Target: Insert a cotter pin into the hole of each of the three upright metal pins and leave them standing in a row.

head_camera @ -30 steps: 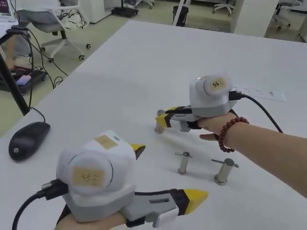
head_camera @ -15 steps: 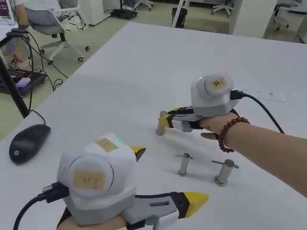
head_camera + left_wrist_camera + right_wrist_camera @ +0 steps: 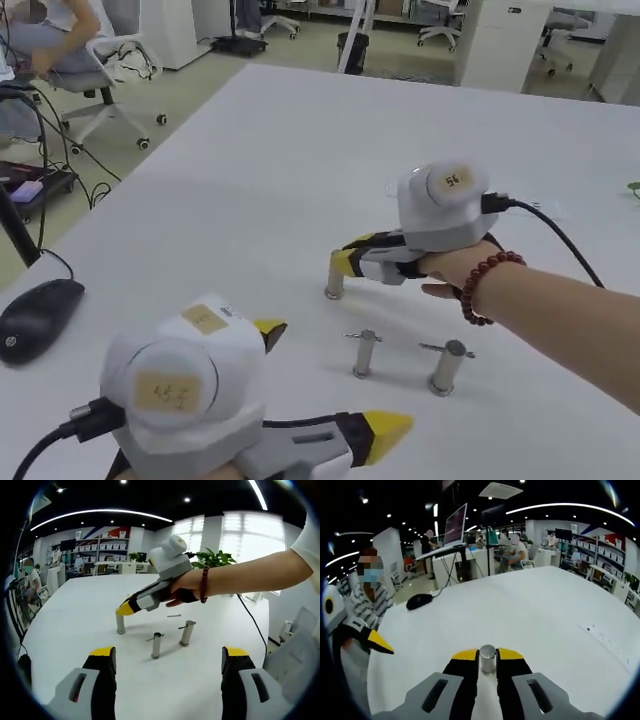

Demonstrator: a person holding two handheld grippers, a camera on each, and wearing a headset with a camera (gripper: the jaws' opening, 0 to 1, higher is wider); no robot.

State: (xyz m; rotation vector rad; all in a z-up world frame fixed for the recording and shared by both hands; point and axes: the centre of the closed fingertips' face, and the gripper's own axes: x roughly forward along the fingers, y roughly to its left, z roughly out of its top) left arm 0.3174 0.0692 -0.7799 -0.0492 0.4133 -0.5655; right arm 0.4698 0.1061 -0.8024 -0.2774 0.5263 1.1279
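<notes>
Three metal pins stand upright on the white table [image 3: 250, 170]. Mid pin [image 3: 363, 355] & end pin [image 3: 445, 368] each carry a cotter pin [image 3: 432, 349] thru the top; bare pin [image 3: 333, 287], off to one side, has none.

R gripper [image 3: 487, 656] is clamped on the bare pin near its top. L gripper [image 3: 168, 652] hangs near me, jaws wide apart, holding nothing.

Pins look like polished solid steel: stiff, slick, prob heavy for their size, and the narrow base would tip easily. I'd grip the shank below the hole to keep it clear.

What looks like a loose cotter pin [image 3: 174, 615] lies on the table beyond them.

Right claw [image 3: 345, 263] clamping upright pin [image 3: 334, 288], white table [image 3: 300, 150]
</notes>
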